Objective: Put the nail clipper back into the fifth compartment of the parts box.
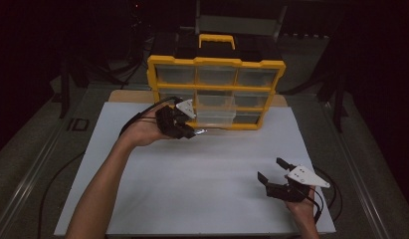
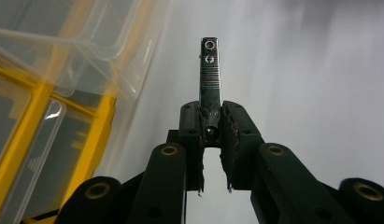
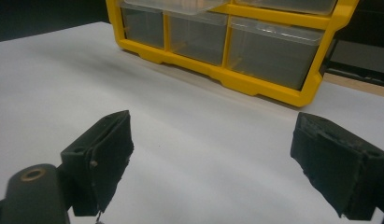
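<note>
Left gripper view: metal bar [image 2: 210,77] upright, base pinched between the fingers [image 2: 236,135].

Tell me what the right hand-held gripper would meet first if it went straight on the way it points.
Probably the yellow drawer cabinet. The right hand-held gripper stands open over the bare white tabletop, with nothing between it and the cabinet's bottom drawers; depth is hard to judge.

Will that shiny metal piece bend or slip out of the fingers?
The metal piece looks stiff: it sticks straight out, no sag. Its polished surface probably makes it slippery, though the left gripper clamps its end. Being thin and flat, it likely won't roll if dropped.
</note>
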Demonstrator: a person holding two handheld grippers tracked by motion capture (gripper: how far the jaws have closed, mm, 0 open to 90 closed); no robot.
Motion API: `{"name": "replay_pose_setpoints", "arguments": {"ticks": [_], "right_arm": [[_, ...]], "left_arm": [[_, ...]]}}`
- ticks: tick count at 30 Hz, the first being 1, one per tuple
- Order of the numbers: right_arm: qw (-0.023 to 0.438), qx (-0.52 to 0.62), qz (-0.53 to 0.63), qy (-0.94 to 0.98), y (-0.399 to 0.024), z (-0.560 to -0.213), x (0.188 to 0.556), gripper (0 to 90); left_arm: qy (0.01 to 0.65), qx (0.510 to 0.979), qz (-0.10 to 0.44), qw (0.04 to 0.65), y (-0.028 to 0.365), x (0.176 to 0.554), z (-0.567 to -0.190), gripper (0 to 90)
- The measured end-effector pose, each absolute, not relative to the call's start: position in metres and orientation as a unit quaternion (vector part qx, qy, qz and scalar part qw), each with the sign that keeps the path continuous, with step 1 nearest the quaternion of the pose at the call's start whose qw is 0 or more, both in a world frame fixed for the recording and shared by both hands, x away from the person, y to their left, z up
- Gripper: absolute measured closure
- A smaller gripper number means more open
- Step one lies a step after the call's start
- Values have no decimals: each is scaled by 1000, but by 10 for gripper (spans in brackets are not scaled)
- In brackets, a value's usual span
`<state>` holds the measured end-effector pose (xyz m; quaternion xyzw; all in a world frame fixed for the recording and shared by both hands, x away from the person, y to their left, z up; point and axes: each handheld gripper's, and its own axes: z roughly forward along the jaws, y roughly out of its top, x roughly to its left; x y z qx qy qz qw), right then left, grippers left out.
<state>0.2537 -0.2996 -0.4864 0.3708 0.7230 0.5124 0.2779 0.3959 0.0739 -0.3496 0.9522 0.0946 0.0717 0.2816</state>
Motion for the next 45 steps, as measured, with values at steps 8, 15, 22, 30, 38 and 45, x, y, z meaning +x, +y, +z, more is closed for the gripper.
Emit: {"name": "replay_pose_setpoints", "arguments": {"ticks": [8, 15, 22, 30, 38, 45], "right_arm": [[278, 370, 513, 723, -299, -486, 254, 125], [278, 371, 512, 723, -299, -486, 253, 125], [278, 370, 513, 723, -299, -486, 253, 125], [278, 371, 513, 723, -300, -486, 253, 125], [276, 371, 513, 723, -300, -486, 254, 125], [276, 371, 514, 722, -300, -486, 254, 125]], "left_arm": [[96, 952, 73, 283, 76, 400, -342, 799], [97, 950, 76, 287, 77, 405, -335, 799], [100, 949, 78, 287, 78, 408, -330, 800], [104, 948, 83, 289, 79, 412, -323, 800], [107, 946, 87, 292, 79, 418, -313, 800], [111, 946, 88, 291, 78, 423, -309, 800]]}}
